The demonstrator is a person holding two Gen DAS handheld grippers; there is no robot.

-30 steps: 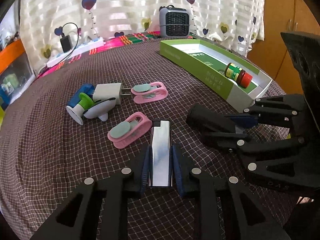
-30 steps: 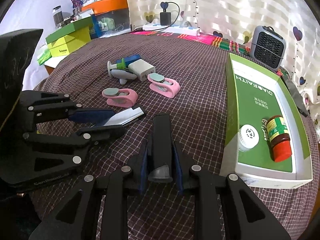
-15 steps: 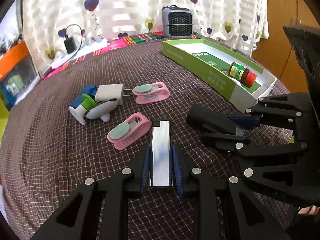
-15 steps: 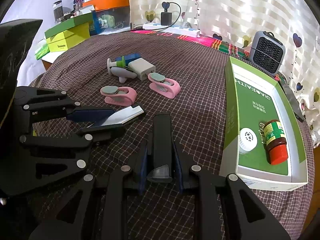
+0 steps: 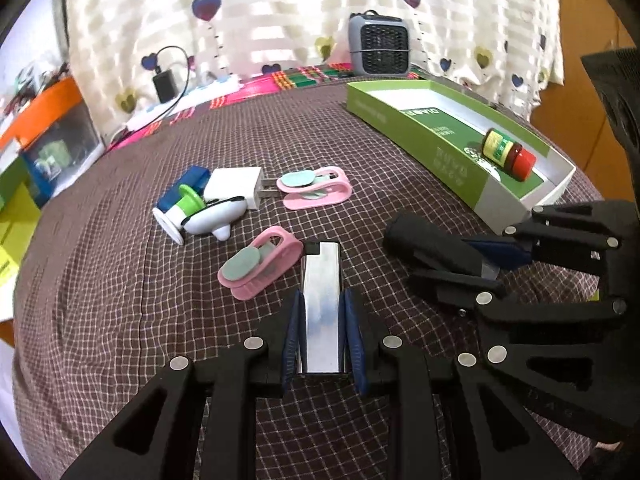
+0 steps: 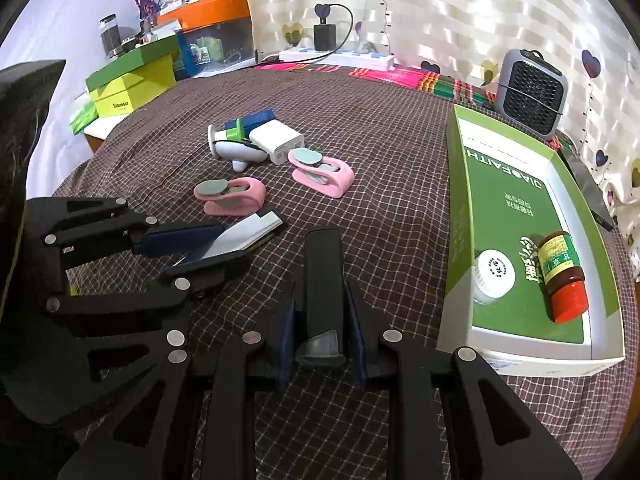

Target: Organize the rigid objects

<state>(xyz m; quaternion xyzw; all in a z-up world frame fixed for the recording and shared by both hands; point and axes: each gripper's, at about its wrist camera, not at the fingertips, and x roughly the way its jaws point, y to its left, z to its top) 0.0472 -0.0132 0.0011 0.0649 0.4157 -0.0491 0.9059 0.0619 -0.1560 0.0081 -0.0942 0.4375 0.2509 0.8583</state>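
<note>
1. Two grippers clamped: left gripper (image 5: 322,336) on silver lighter (image 5: 322,304), right gripper (image 6: 320,320) on black bar (image 6: 323,284).
2. Both held low over checked cloth (image 5: 100,280), near pink clips (image 5: 260,268).
3. Green tray (image 6: 456,208) at right, red-capped bottle (image 6: 562,280) inside.

Cloth (image 5: 100,280) on the counter: dark maroon, fine white check. Curtain (image 5: 280,8): white, striped, with hearts in purple and yellow. Open box (image 6: 516,200): green outside and on its floor, white inside its walls, white lettering. Bottle (image 6: 560,276) in it: amber, yellow-green label, red cap; beside it a white round lid (image 6: 494,270). Two clips (image 5: 260,268) (image 5: 316,186): pink with pale green pads. Charger (image 5: 236,186): white. Small heater (image 5: 378,50): grey, black grille. Left gripper (image 5: 322,340): black, blue pads, on a silver metal piece (image 5: 322,304). Right gripper (image 6: 320,332): likewise, on a black bar (image 6: 324,276).
</note>
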